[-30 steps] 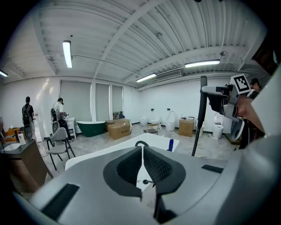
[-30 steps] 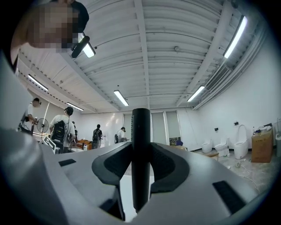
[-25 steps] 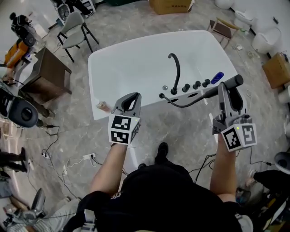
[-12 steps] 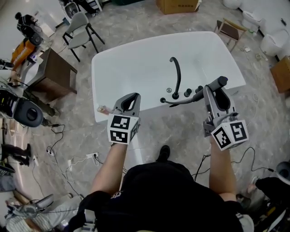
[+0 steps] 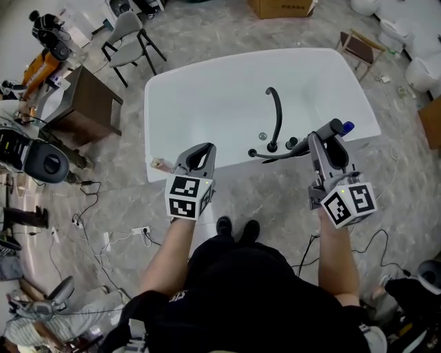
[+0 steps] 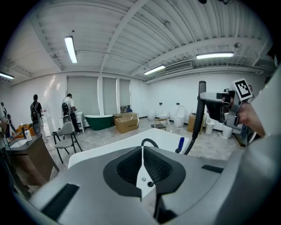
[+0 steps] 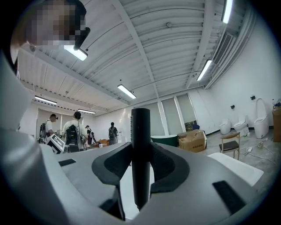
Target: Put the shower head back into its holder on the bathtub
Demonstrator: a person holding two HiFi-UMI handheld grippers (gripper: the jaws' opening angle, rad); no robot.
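Observation:
In the head view my right gripper [image 5: 324,140] is shut on the black shower head [image 5: 331,129], holding it over the near rim of the white bathtub [image 5: 207,103], just right of the black knobs [image 5: 292,143]. Its black hose [image 5: 279,156] curves left along the rim. In the right gripper view the shower head's handle [image 7: 140,145] stands upright, clamped between the pads of the right gripper [image 7: 140,151]. My left gripper [image 5: 198,153] hangs shut and empty before the tub's near left rim; in its own view the left gripper [image 6: 142,162] shows its pads together. I cannot pick out the holder.
A curved black faucet [image 5: 275,114] rises behind the knobs and a blue bottle [image 5: 346,127] stands on the rim to their right. Chairs [image 5: 131,38], a brown table [image 5: 89,103] and a cardboard box [image 5: 286,7] ring the tub. Cables [image 5: 103,238] lie on the floor.
My right gripper has carried the shower head left along the tub's rim and lower, now covering some of the knobs. The left gripper has drifted a little nearer the tub.

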